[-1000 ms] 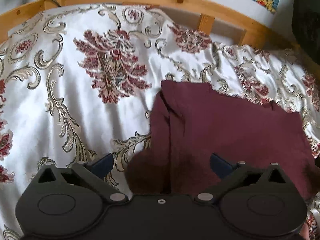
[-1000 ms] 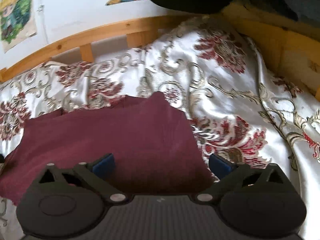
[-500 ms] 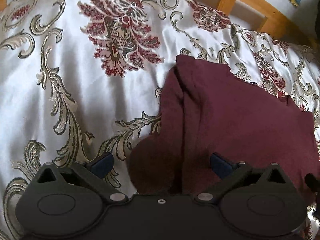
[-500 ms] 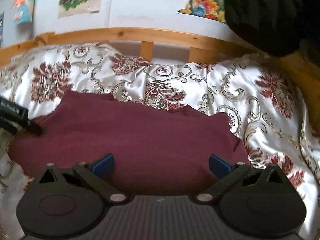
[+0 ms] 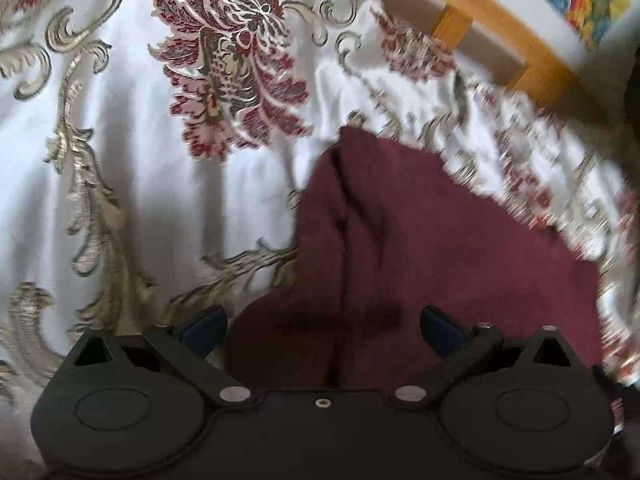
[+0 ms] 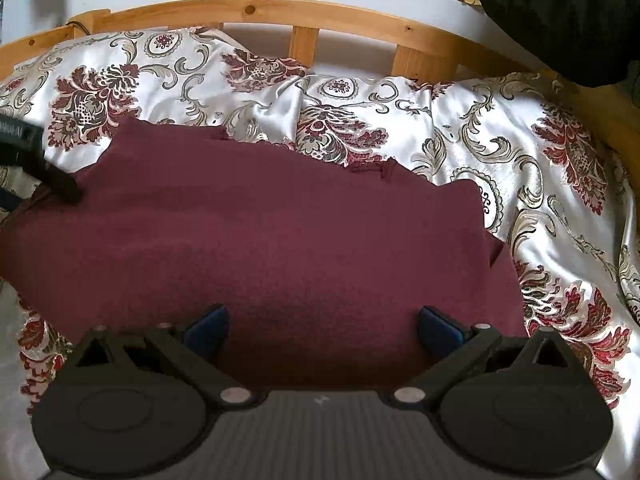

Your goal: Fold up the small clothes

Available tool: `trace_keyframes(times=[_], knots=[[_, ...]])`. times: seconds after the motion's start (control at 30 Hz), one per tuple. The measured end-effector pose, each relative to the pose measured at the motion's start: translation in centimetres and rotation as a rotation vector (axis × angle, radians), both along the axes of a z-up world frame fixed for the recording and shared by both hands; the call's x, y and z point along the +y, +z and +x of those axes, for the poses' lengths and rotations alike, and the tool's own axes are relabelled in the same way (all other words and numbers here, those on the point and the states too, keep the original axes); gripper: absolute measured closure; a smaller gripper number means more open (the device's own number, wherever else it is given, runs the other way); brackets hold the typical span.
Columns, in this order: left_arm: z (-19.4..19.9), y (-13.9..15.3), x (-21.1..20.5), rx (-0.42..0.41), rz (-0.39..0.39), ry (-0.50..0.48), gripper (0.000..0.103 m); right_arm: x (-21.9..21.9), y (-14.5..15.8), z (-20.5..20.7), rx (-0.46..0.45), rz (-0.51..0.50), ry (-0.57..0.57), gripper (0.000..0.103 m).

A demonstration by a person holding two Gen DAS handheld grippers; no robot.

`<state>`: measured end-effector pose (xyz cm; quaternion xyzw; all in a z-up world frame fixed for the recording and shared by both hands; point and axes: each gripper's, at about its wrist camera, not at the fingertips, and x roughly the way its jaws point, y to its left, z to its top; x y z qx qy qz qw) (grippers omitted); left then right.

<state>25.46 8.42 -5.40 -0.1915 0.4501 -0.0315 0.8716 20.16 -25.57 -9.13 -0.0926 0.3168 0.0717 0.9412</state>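
Note:
A maroon garment (image 6: 260, 232) lies spread flat on the patterned bedspread (image 6: 500, 128). In the left wrist view the garment (image 5: 420, 240) shows its left edge with a lengthwise fold ridge. My left gripper (image 5: 322, 330) is open and hovers low over the garment's near left corner; its finger (image 6: 60, 184) shows at the left edge of the right wrist view, at the cloth's left edge. My right gripper (image 6: 322, 326) is open and empty over the garment's near edge, right of centre.
A wooden bed rail (image 6: 304, 16) with slats runs along the far side, a white wall with pictures behind it. A dark bulky object (image 6: 560, 12) sits at the far right. Bare bedspread (image 5: 120, 160) lies left of the garment.
My left gripper has moved forward and lower over the garment's left corner. My right gripper has swung left and now faces the garment squarely. Both stayed open.

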Motion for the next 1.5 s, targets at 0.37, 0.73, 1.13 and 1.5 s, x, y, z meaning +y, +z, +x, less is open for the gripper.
trace_keyframes(times=[0.37, 0.73, 1.13, 1.5], knots=[[0.6, -0.8, -1.3, 0.016, 0.112, -0.086, 0.016, -0.2, -0.4, 0.4, 0.022, 0.016, -0.01, 0.0], [0.2, 0.0, -1.7, -0.003, 0.09, -0.116, 0.069, 0.0, -0.4, 0.5, 0.028, 0.0, -0.012, 0.0], [0.4, 5.7, -5.6, -0.027, 0.091, -0.099, 0.078, -1.1, 1.2, 1.3, 0.144, 0.028, 0.022, 0.0], [-0.7, 12.1, -16.6, -0.129, 0.155, -0.262, 0.079, -9.0, 5.4, -1.2, 0.032, 0.072, -0.11, 0.0]])
